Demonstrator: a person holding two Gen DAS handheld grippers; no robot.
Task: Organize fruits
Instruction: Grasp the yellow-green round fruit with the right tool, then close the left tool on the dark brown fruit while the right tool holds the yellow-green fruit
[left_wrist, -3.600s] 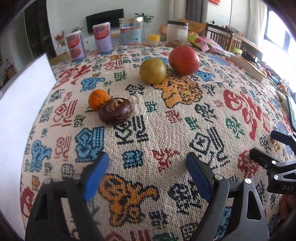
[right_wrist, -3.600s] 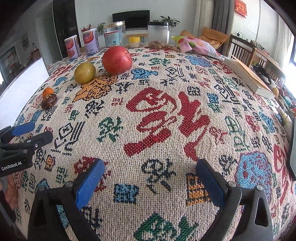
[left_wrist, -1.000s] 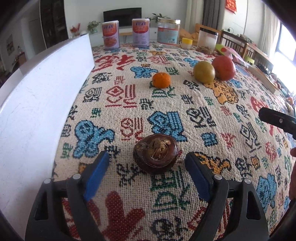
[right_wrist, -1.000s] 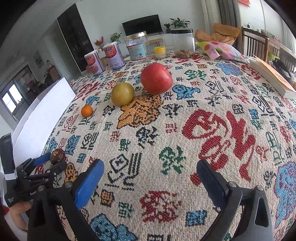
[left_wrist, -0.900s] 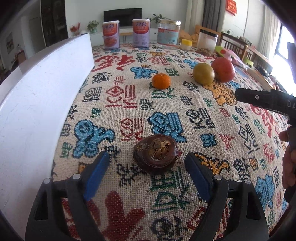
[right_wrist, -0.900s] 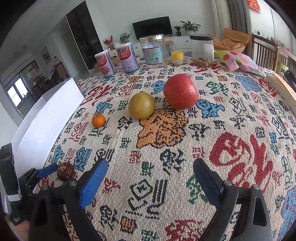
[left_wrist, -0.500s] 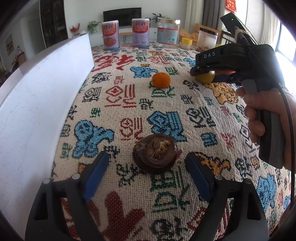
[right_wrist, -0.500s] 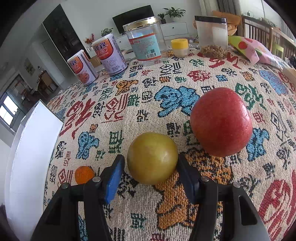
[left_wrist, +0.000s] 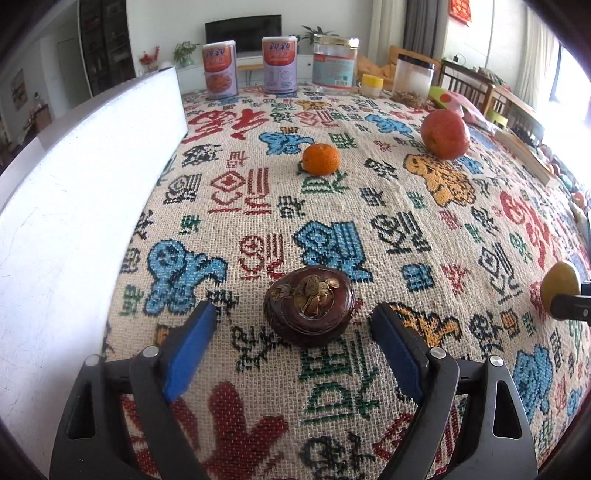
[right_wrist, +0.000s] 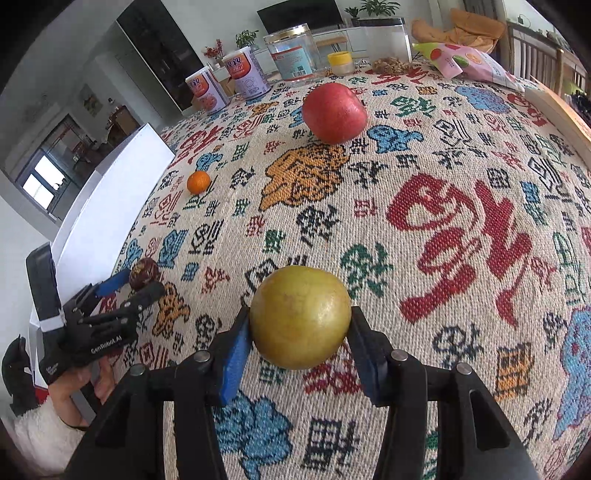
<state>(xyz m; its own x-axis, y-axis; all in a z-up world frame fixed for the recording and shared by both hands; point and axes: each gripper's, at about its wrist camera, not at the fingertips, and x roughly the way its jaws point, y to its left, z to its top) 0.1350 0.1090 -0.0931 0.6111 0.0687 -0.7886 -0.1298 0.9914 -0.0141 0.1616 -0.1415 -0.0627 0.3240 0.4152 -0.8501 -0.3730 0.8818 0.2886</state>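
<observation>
Gripping yellow-green fruit (right_wrist: 300, 316): right hand-held gripper (right_wrist: 295, 343). Left hand-held gripper (left_wrist: 295, 350) open, dark brown fruit (left_wrist: 309, 305) between fingers.

Bright daylight pours from blown-out windows at right, shadows stay soft, focus is sharp, and fisheye edges bend into dark corners.

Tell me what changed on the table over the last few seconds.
The right hand-held gripper closed on the yellow-green fruit and carried it away from the red apple. The left hand-held gripper moved up to the dark brown fruit, jaws open. Apple and orange stayed put.
</observation>
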